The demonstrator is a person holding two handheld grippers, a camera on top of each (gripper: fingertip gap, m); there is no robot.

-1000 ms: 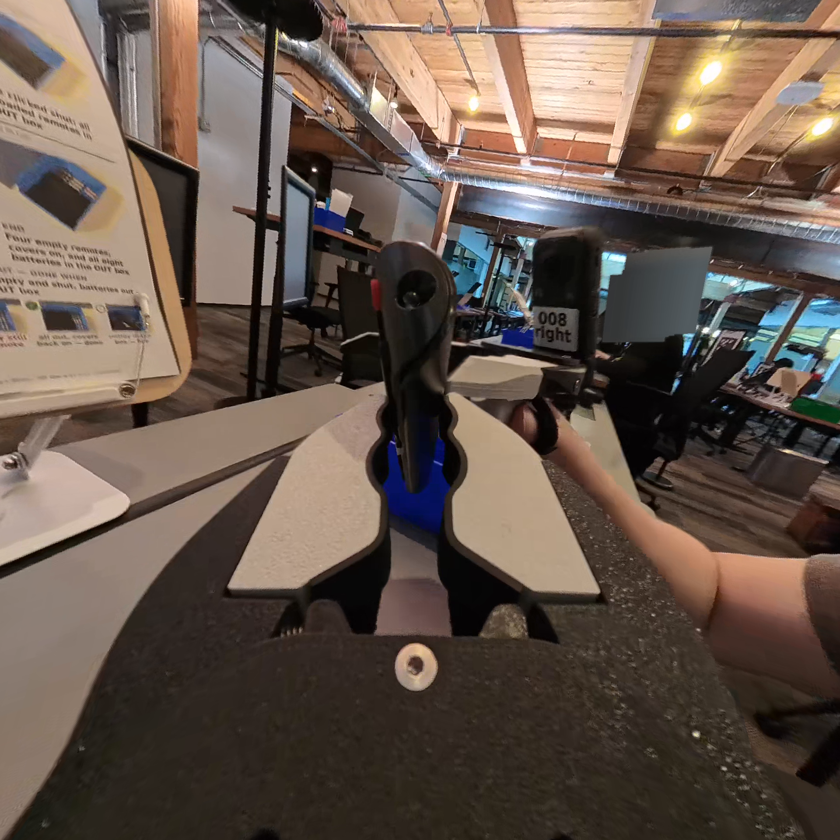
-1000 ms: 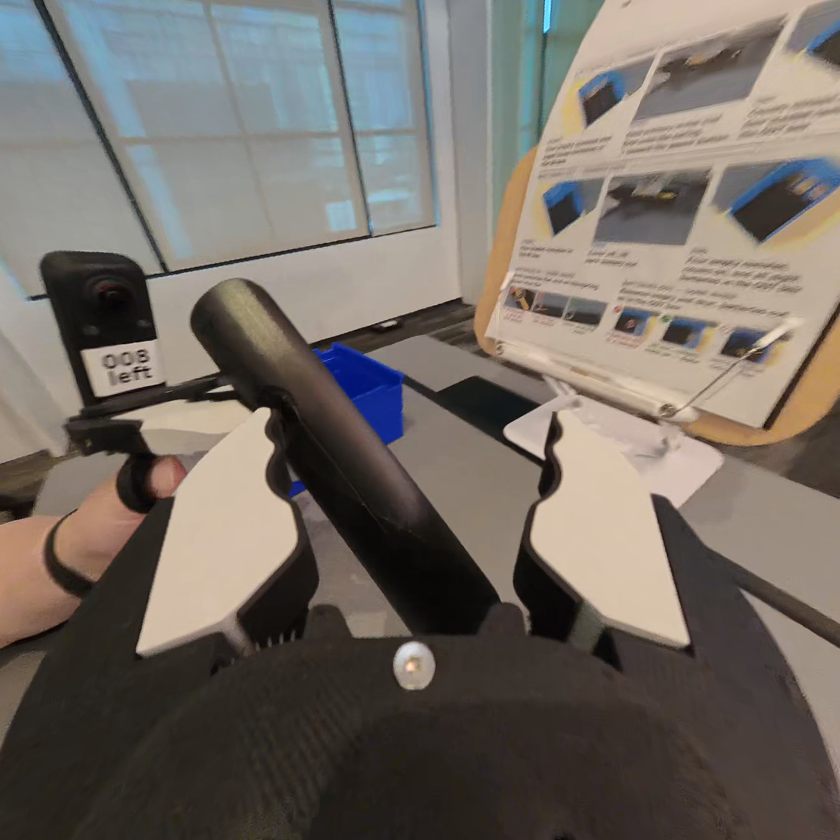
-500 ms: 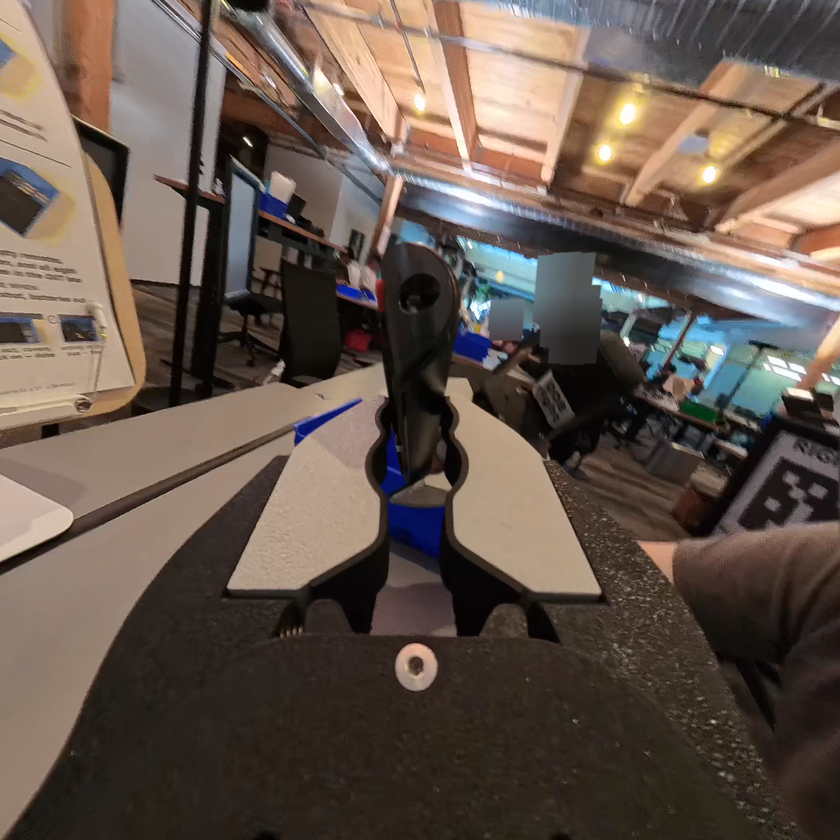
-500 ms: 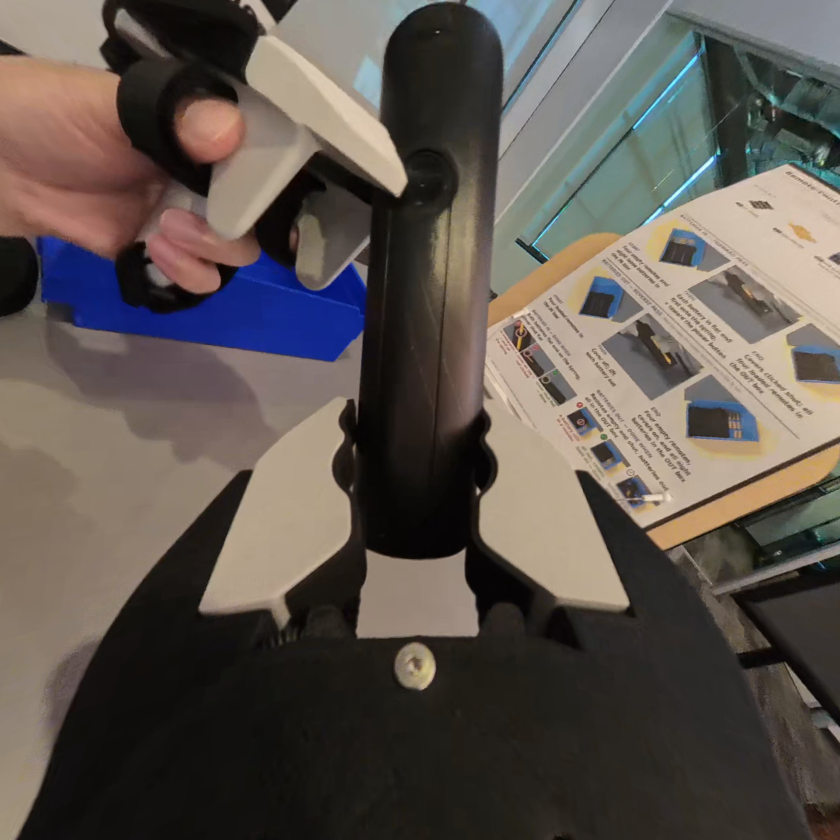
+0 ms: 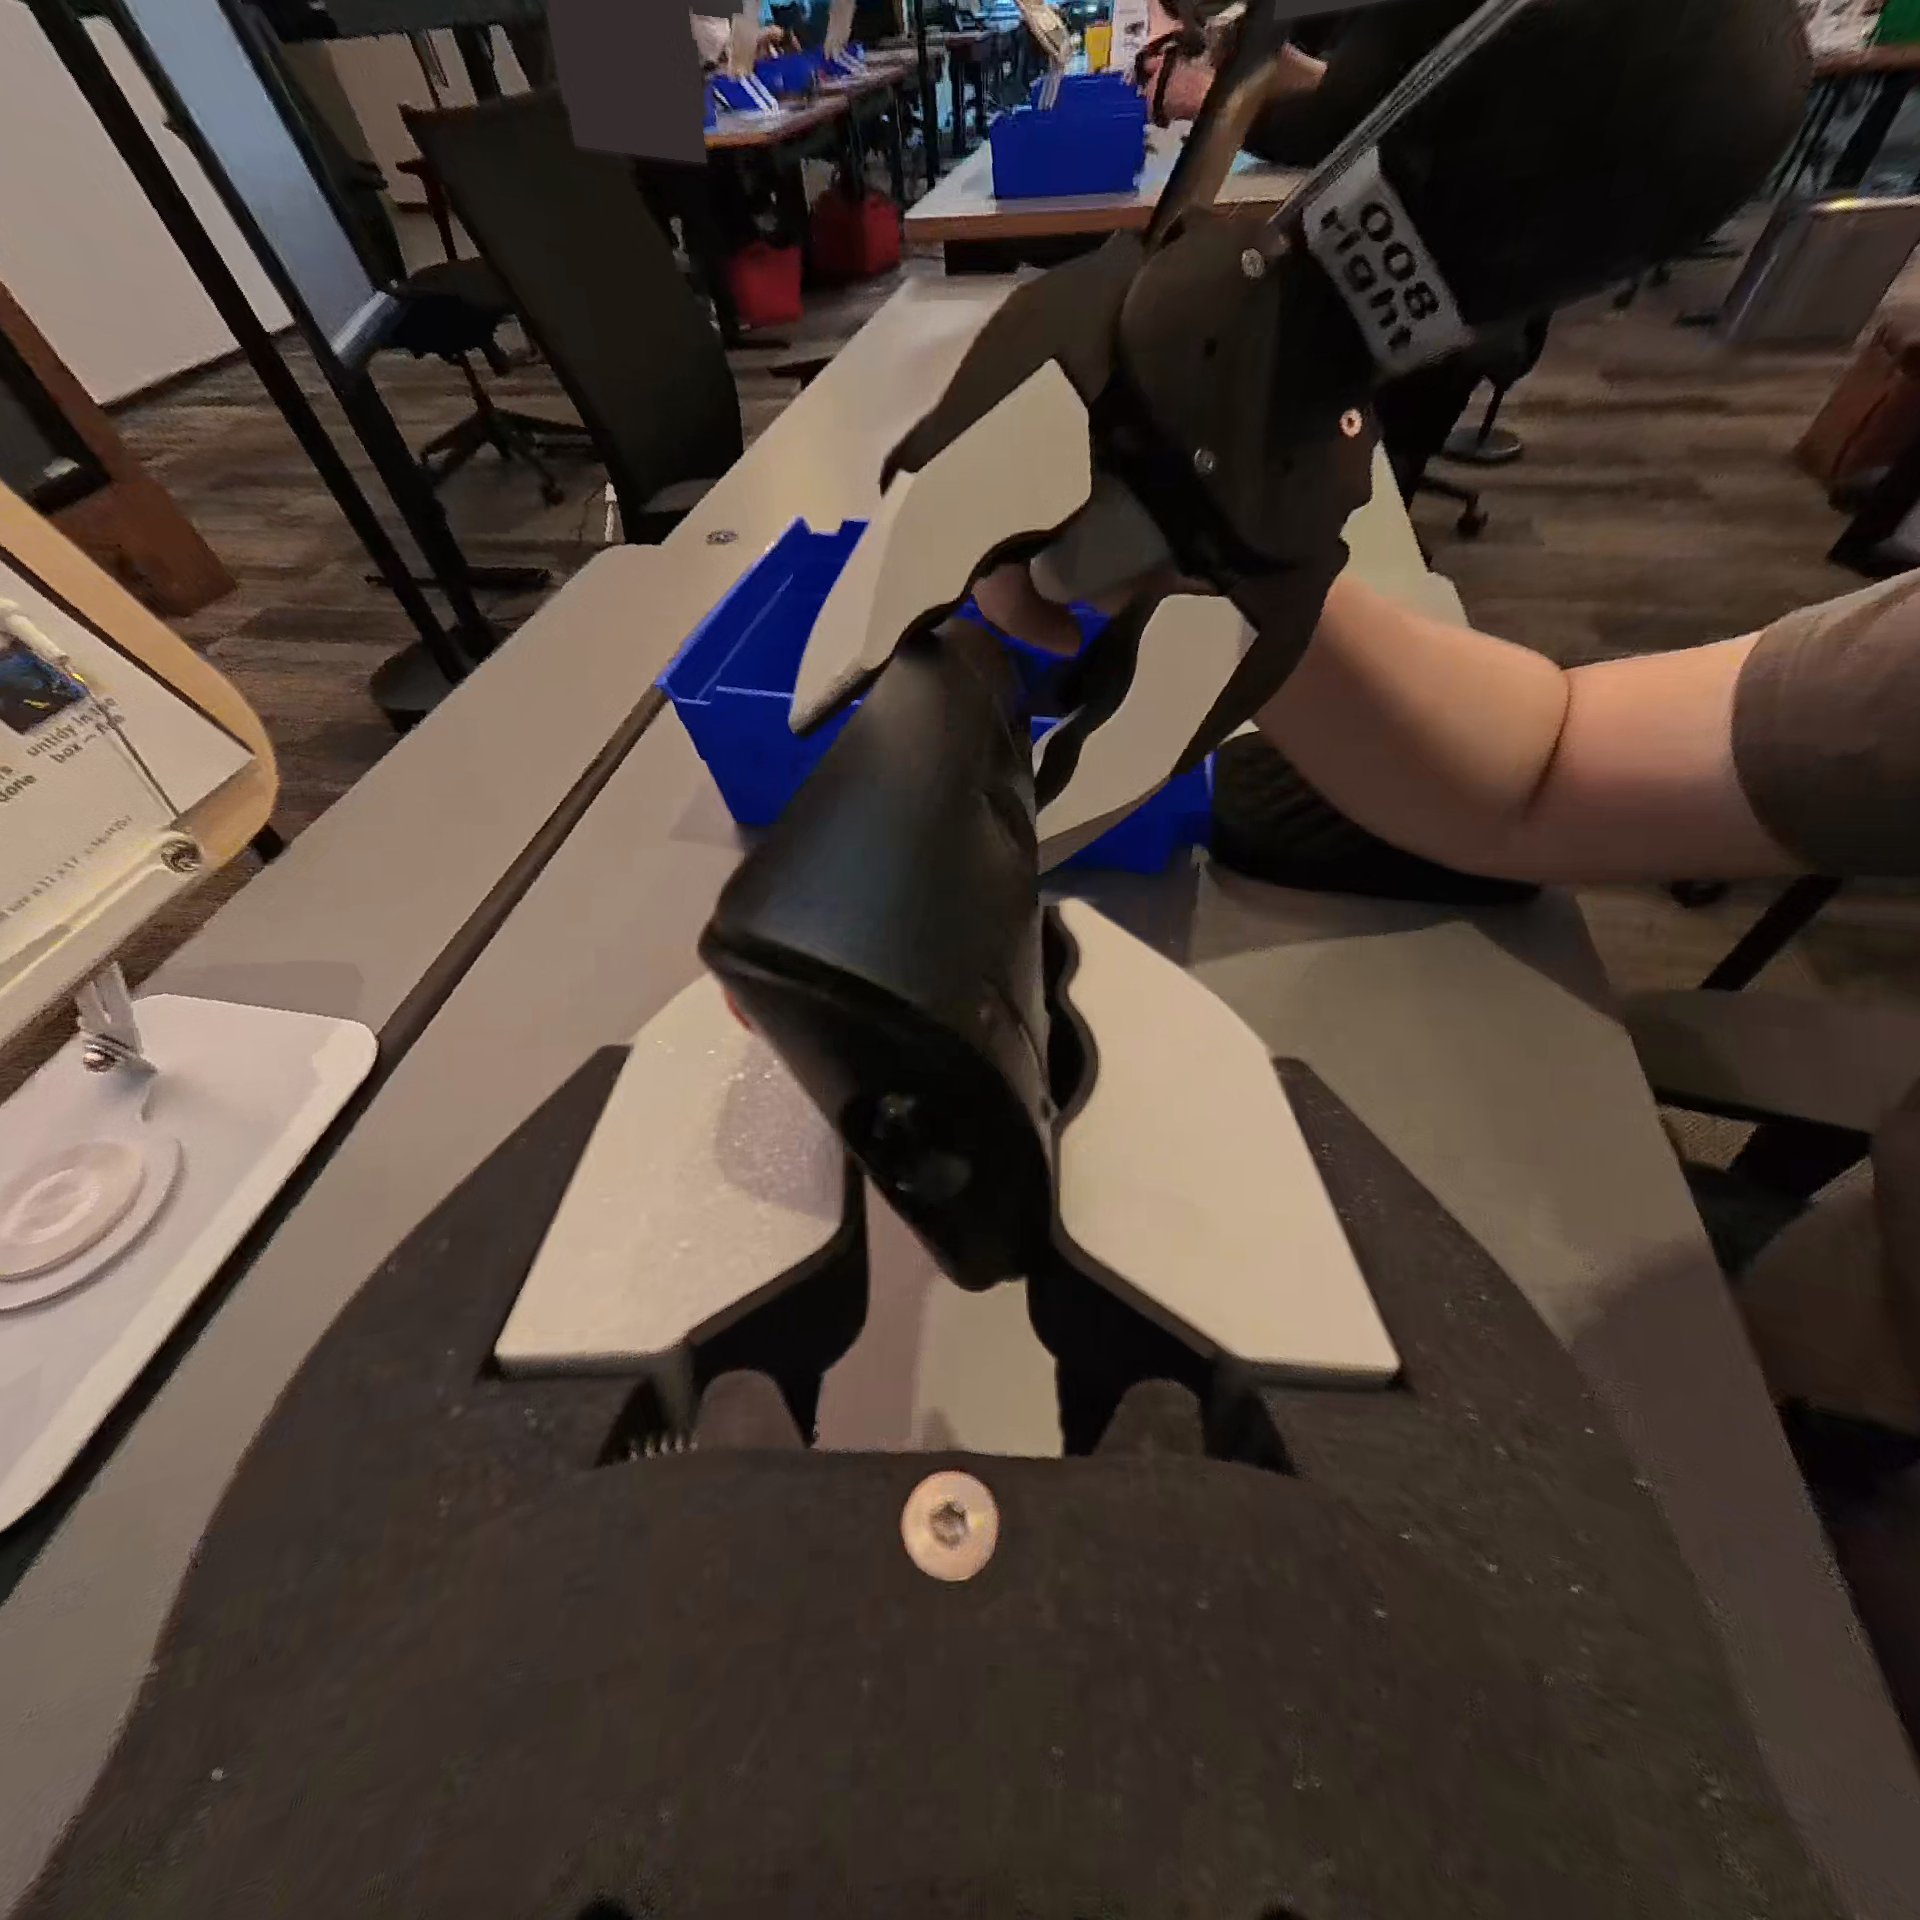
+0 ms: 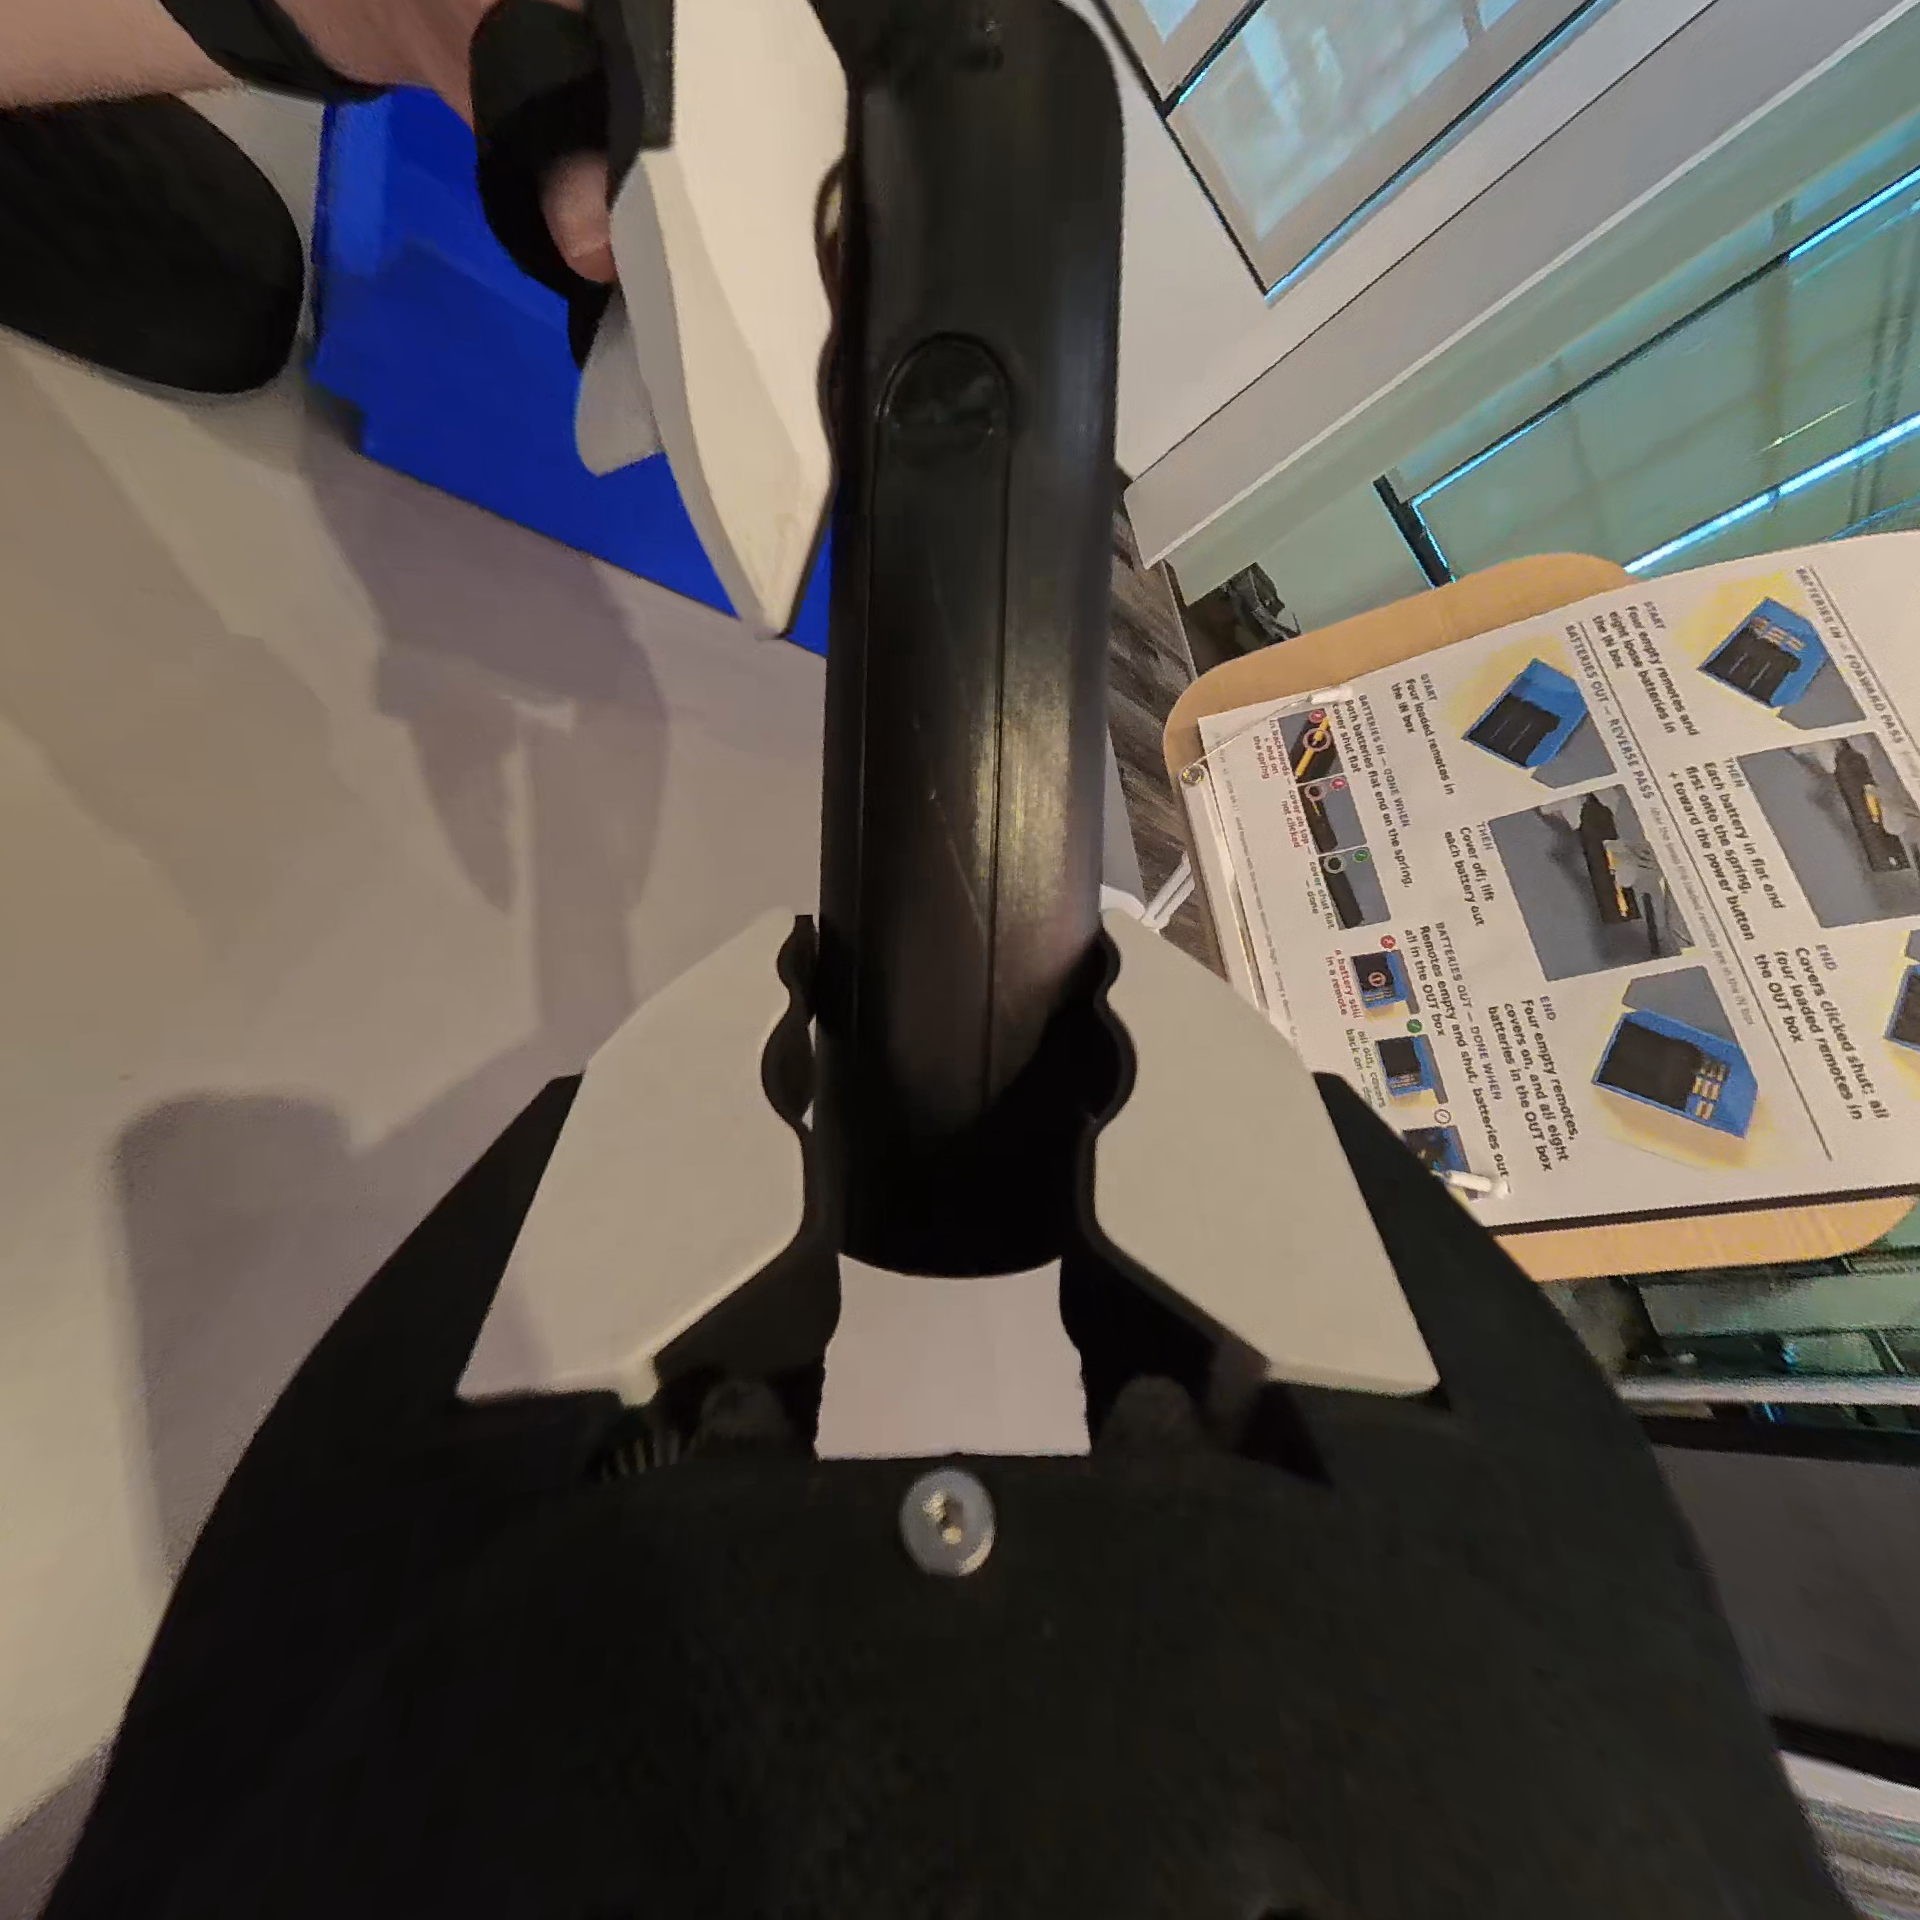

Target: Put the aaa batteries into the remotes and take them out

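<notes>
Remote in midair, held at both ends: a long black plastic remote [image 6: 961, 665] runs straight up the centre of the right wrist view, its near end clamped between the narrowed jaws of the right gripper [image 6: 951, 1081]; its far end, at the top of the frame, sits in the left gripper [image 6: 727, 343], whose white finger lies along the remote's left edge. In the left wrist view the left gripper [image 5: 951, 1132] is likewise closed on the remote [image 5: 894, 935] (only 1 remote shows; no batteries visible). Its long axis joins the 2 tools, oval-ended back cover facing the right camera. Blue plastic bin [image 5: 748, 686] on the grey table [image 5: 416, 831] lies beyond, upper centre.
</notes>
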